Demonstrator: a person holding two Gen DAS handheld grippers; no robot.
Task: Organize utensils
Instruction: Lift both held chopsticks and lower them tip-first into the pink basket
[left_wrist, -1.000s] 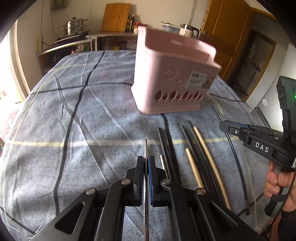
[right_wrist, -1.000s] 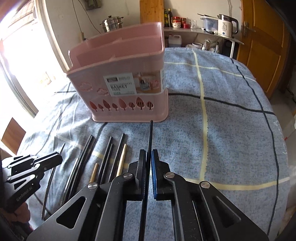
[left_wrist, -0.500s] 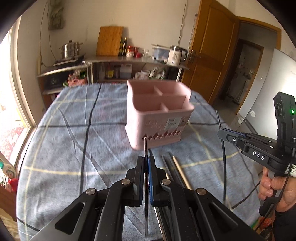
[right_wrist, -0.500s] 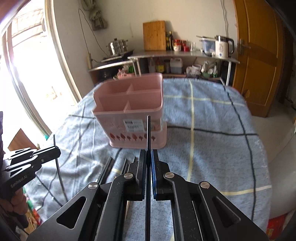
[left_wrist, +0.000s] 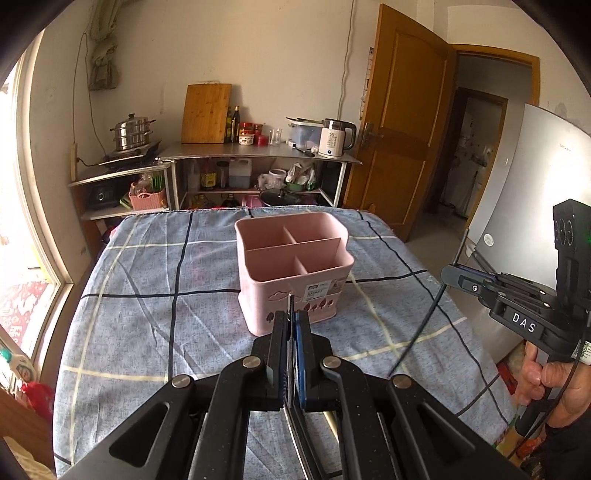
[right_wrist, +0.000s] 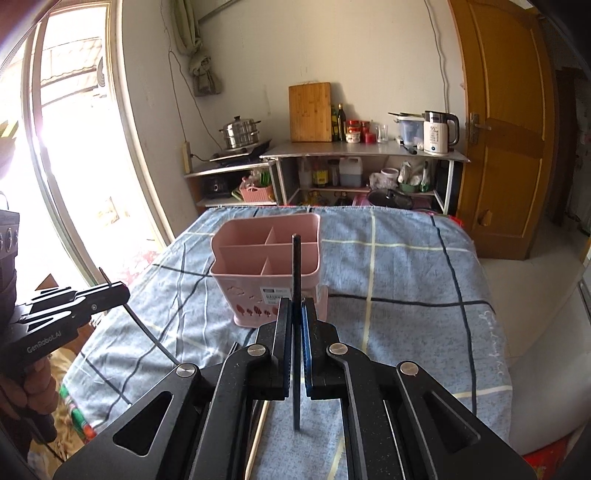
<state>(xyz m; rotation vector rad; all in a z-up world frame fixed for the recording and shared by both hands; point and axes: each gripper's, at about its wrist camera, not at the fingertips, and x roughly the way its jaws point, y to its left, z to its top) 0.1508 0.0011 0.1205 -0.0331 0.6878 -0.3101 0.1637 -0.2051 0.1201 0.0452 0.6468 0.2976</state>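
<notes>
Between each jaws, one chopstick (right_wrist: 296, 332).

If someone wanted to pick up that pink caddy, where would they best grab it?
Probably by a top wall of the caddy, coming from above. It stands upright and open-topped, and its thin rim and dividers would fit between gripper fingers, while the body looks too wide. Both grippers are already shut on chopsticks.

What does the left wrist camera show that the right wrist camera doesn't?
Only the left wrist view shows the grey fridge and the right gripper from the side, shut on a black chopstick. Only the right wrist view shows the window and the left gripper from the side. Both show the empty pink utensil holder on the blue checked cloth.
</notes>
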